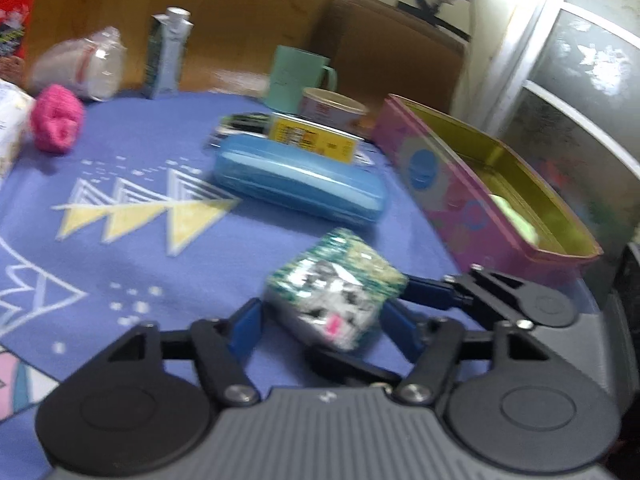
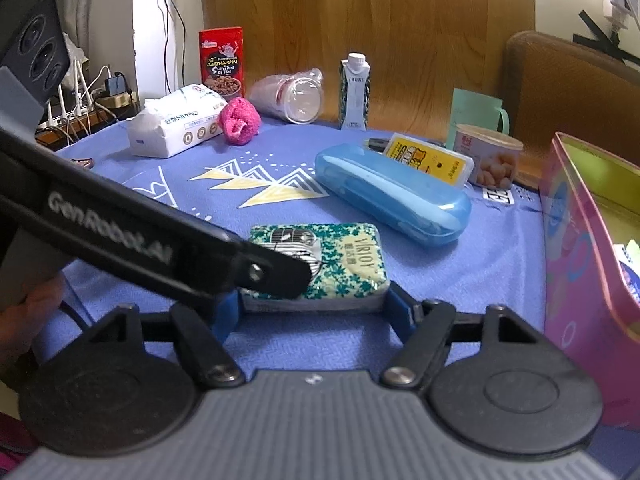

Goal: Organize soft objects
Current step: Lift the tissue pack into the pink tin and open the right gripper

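A green-and-white patterned tissue pack (image 1: 332,288) (image 2: 340,256) lies on the blue tablecloth (image 2: 480,272), with both grippers on it. My left gripper (image 1: 324,314) has its blue pads against two opposite sides of the pack. Its black housing (image 2: 120,228) crosses the right wrist view and covers the pack's near left corner. My right gripper (image 2: 313,306) clamps the pack's near edge between its blue fingers (image 1: 428,289). An open pink tin (image 1: 460,208) (image 2: 580,240) stands to the right, with a pale green soft thing (image 1: 516,216) inside. A pink fluffy ball (image 1: 56,124) (image 2: 239,120) rests at the far left.
Behind the pack lie a blue case (image 2: 392,200) and a yellow box (image 2: 430,158). Farther back are a white tissue bag (image 2: 176,124), a tipped plastic cup (image 2: 292,98), a carton (image 2: 354,92), a red snack bag (image 2: 221,60), a green mug (image 2: 476,112) and a can (image 2: 492,156).
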The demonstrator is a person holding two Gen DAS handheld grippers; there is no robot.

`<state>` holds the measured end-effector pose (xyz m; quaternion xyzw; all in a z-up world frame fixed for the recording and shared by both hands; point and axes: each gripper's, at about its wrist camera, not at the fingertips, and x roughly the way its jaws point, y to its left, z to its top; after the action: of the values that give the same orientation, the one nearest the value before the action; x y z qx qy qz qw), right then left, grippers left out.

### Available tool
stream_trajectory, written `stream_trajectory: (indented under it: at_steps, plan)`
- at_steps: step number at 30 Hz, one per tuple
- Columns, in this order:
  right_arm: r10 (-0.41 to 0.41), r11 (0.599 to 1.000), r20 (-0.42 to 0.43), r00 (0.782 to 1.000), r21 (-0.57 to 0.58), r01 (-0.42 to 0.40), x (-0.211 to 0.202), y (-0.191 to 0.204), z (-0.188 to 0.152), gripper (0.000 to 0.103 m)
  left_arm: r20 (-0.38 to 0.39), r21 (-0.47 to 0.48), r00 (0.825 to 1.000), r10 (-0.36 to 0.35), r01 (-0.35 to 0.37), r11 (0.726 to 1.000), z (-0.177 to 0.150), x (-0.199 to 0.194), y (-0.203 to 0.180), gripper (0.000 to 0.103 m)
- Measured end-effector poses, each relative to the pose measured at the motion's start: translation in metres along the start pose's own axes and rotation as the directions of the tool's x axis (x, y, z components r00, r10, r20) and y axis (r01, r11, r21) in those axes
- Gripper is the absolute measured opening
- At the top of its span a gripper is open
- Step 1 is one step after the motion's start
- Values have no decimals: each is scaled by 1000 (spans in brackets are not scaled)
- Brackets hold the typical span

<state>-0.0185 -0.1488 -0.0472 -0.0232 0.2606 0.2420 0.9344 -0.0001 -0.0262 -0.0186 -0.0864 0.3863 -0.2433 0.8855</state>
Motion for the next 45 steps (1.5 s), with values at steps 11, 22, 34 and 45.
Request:
stream_trajectory:
  at_steps: [11, 22, 34, 45]
  plan:
    - [-92, 995, 151, 984, 47, 86, -29, -16, 12, 76, 79, 104, 995, -64, 55, 993, 37, -9, -43, 64]
    - [-368, 929, 274, 889, 143, 340, -89, -86, 23, 76, 106, 321, 967, -233, 188, 928, 84, 33, -155, 64]
    - [-614, 776, 128, 779, 282, 565, -89, -177, 1, 85, 79, 402, 967, -241, 191, 896, 81, 93, -218, 78]
    - [-624, 758, 186, 759, 378, 531, -105, -172, -7, 86, 170, 366, 954, -248, 173, 914, 76, 44, -168, 88]
